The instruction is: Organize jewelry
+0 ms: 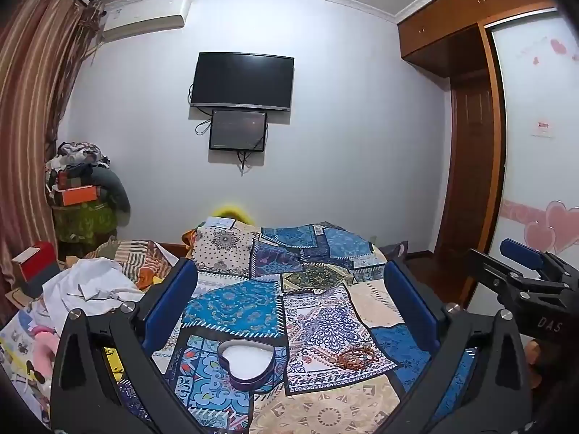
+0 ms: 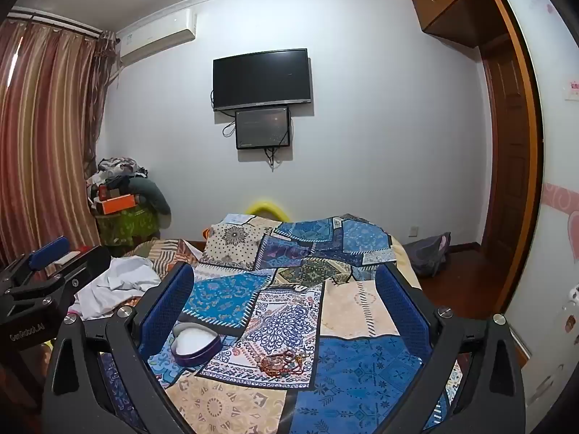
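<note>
both wrist views face tv wall (image 1: 325,144) across bed (image 2: 354,379), overlapping.

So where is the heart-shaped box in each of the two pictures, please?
Left wrist view: the heart-shaped box lies low and slightly left of centre on the patchwork bedspread, between the fingers.
Right wrist view: the box lies lower left, just inside the left finger.
Shared landmark: the tangle of beaded jewelry lies to the box's right in both views.

Bed (image 1: 325,408): wearing a blue-and-cream patchwork cover.
Heart-shaped box (image 1: 247,361): lying open on it.
Tangled beads (image 1: 356,356): resting near the box.
White cloth (image 1: 94,285): crumpling at left.
</note>
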A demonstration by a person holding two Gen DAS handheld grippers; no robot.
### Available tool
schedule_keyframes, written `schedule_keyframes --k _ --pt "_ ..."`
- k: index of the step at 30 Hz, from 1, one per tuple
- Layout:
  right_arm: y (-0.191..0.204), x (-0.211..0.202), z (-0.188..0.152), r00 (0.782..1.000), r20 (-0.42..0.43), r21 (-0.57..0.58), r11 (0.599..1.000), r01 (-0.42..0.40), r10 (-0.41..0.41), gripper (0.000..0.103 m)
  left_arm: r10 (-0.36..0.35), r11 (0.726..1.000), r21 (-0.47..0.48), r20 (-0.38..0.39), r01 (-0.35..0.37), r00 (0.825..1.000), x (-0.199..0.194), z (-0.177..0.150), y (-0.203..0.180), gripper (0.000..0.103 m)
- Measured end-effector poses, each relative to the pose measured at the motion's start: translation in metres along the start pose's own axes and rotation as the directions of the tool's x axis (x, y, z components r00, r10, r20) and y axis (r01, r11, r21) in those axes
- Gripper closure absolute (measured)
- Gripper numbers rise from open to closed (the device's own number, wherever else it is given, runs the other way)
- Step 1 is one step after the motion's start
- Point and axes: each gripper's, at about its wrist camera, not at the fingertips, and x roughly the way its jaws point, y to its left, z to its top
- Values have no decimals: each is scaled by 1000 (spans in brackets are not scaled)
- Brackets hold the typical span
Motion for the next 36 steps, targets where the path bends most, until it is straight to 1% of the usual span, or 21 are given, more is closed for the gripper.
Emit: schedule_keyframes --k 6,7,9,19,36 --pt "0 0 0 1000 -1 -4 1000 4 -4 3 4 1000 -11 -1 -4 1000 -1 0 6 0" --pt "1 0 0 1000 -1 -5 1000 4 -4 3 -10 1000 6 -7 10 1000 6 -2 2 0" --pt "-1 -2 0 1000 4 3 1000 -1 1 3 -6 1000 6 -4 6 1000 8 -2 2 0" --pt "0 0 1 1000 2 3 1000 -2 1 3 -12 1000 19 -5 12 1000 2 -3 -2 0" --pt "3 -5 1 1000 0 1 1000 4 -4 3 -4 1000 -6 -16 4 1000 5 -1 2 0"
